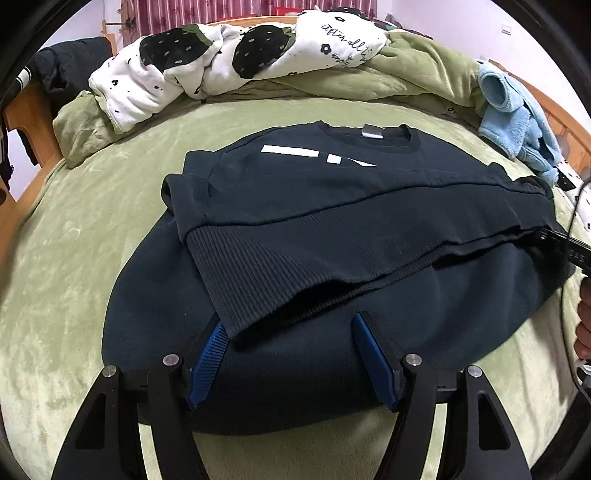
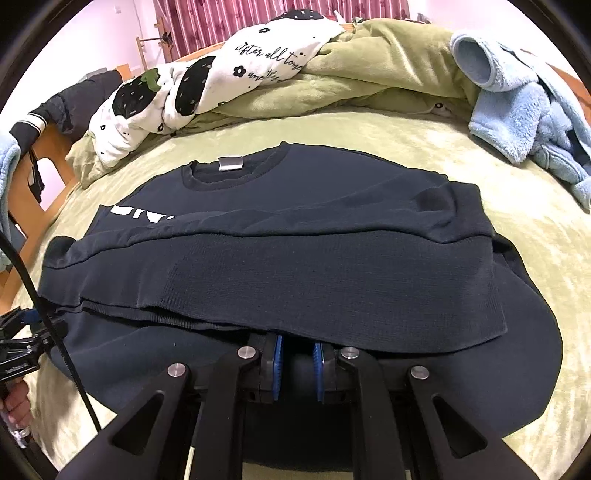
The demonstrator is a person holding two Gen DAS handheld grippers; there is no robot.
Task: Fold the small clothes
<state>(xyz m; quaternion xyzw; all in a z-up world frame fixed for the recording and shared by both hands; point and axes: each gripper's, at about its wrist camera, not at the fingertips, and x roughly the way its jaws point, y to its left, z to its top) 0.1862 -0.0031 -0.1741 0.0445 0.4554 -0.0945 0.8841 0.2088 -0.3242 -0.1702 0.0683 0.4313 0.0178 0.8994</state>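
Left wrist view, one dark sweater, left gripper parted over its hem, right gripper clamped on hem, one blue fleece

Dark navy sweater with white letters and a grey neck tag, light green bed cover, white blanket with black strawberries, fluffy light blue clothes, pink striped curtain, blue pads.
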